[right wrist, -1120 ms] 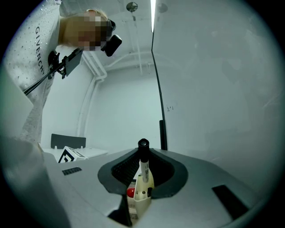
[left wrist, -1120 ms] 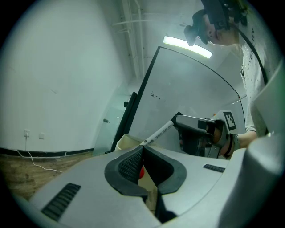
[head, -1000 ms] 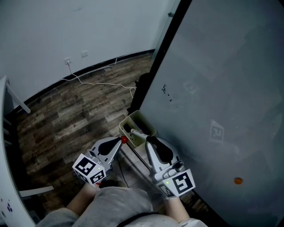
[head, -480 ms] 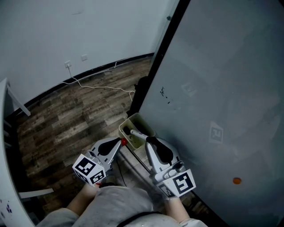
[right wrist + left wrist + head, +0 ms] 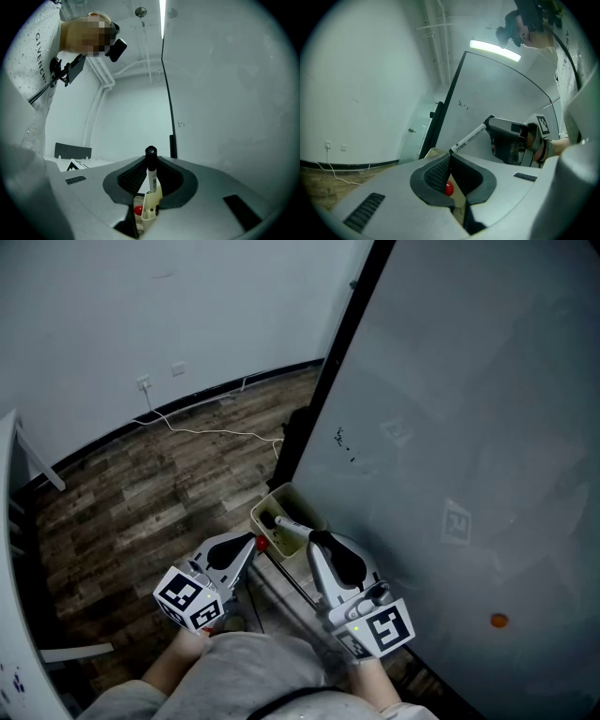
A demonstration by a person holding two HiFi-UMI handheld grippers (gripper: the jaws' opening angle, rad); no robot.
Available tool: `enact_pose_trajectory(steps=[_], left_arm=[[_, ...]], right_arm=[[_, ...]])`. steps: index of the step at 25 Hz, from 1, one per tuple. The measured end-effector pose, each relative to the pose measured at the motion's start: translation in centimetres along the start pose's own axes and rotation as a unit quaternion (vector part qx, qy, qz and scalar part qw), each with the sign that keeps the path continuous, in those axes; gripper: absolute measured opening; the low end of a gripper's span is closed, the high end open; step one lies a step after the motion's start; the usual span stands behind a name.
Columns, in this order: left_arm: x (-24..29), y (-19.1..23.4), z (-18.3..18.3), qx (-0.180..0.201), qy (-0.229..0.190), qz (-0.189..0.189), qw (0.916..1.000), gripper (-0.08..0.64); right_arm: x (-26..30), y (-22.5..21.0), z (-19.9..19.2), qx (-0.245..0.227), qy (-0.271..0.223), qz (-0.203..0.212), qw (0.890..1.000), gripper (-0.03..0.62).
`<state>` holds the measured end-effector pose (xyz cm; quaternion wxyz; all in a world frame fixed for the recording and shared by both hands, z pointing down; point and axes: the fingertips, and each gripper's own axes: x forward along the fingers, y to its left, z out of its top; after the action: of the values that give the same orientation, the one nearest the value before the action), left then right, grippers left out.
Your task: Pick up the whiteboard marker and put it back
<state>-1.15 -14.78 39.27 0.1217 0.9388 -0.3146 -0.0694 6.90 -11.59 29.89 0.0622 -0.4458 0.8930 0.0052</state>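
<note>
Grey left claw (image 5: pixel 256 540), right claw (image 5: pixel 312 536), black pads (image 5: pixel 437 172)

My head view has tipped up a touch, I think: socket (image 5: pixel 143 382) and board scribble (image 5: pixel 344 444) now sit slightly lower.

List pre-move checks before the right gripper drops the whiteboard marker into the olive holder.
1. Grip: ok. The right gripper has its jaws closed on the white whiteboard marker with a black end.
2. Aim: ok. The marker's free end lies over the mouth of the olive plastic holder at the foot of the grey whiteboard.
3. Tip inside the holder: cannot tell; no view shows the depth.
4. Left gripper clear of the mouth: ok. It sits beside the holder, jaws together on a small red round piece.
5. Room in the holder: cannot tell; something dark lies inside.
</note>
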Motion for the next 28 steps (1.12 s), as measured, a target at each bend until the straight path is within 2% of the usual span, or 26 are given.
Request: enact_pose_trajectory(steps=[13,28], left_arm=[[-0.4,0.1,-0.3,-0.002,0.003,0.002,1.0,0.015],[-0.7,0.6,1.3,0.016,-0.004,0.014,0.9998,0.015]], right_arm=[[-0.2,0.2,-0.4,-0.001,0.004,-0.001,1.0,0.075],[0.1,0.3,-0.5,0.003,0.01,-0.001,1.0,0.075]])
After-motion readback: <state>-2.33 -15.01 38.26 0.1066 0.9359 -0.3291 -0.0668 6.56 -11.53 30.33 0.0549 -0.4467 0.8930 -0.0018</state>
